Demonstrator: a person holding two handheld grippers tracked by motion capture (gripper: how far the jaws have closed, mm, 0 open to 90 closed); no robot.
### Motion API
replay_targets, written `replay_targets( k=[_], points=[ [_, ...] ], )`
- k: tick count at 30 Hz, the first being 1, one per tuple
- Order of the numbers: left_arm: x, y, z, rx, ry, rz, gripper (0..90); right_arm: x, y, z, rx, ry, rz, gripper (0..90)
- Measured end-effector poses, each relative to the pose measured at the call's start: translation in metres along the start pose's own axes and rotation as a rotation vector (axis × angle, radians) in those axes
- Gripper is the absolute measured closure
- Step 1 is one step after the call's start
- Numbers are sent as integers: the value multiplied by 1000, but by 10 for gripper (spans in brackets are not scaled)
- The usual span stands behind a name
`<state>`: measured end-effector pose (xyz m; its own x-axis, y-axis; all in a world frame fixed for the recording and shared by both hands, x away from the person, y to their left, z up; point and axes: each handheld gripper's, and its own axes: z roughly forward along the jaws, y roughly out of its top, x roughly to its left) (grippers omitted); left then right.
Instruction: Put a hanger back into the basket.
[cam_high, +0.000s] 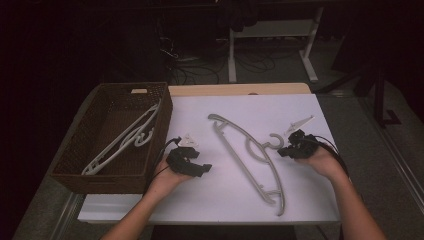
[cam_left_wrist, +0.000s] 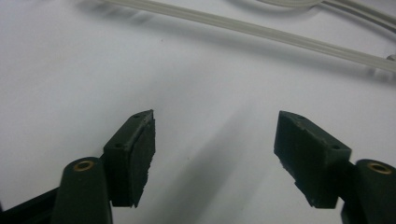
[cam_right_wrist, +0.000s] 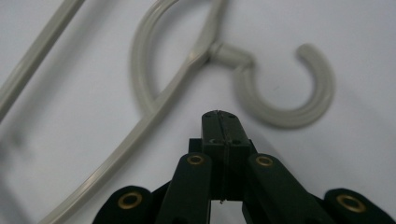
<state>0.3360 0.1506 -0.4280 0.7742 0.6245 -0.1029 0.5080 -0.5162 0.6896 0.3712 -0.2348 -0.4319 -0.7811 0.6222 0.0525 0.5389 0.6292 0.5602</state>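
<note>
Thing: a grey plastic clothes hanger (cam_high: 250, 160) with a round hook (cam_right_wrist: 285, 88) is laid flat on the white table (cam_high: 210, 195).
Left gripper (cam_high: 192, 167): jaws are held wide apart, nothing between.
Right gripper (cam_high: 290, 150): jaws are pressed together, empty, just beside the hook.

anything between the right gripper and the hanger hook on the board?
Nothing visible. The right gripper, jaws shut and empty, points at the hook of the grey hanger with bare white board between them. The basket and the left gripper sit off to the far side.
</note>
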Motion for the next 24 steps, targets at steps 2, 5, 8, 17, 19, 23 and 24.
replay_targets(
  k=[2,5,8,17,19,23,24],
  points=[
    [0,1,0,-7,-9,12,238,7,-7,-2,1,24,-9,891],
    [0,3,0,-15,-19,34,182,17,-16,-5,7,46,-13,891],
    [1,3,0,-29,-32,38,147,25,-23,-8,8,65,-27,891],
    [2,4,-3,-44,-38,41,121,46,-39,-11,25,120,-42,891],
    [1,4,-3,-45,-37,43,121,49,-40,-11,21,129,-45,891],
    [1,4,-3,-45,-35,42,121,49,-42,-12,15,140,-40,891],
    [1,4,-3,-46,-33,43,121,49,-42,-11,12,145,-38,891]
  ],
)
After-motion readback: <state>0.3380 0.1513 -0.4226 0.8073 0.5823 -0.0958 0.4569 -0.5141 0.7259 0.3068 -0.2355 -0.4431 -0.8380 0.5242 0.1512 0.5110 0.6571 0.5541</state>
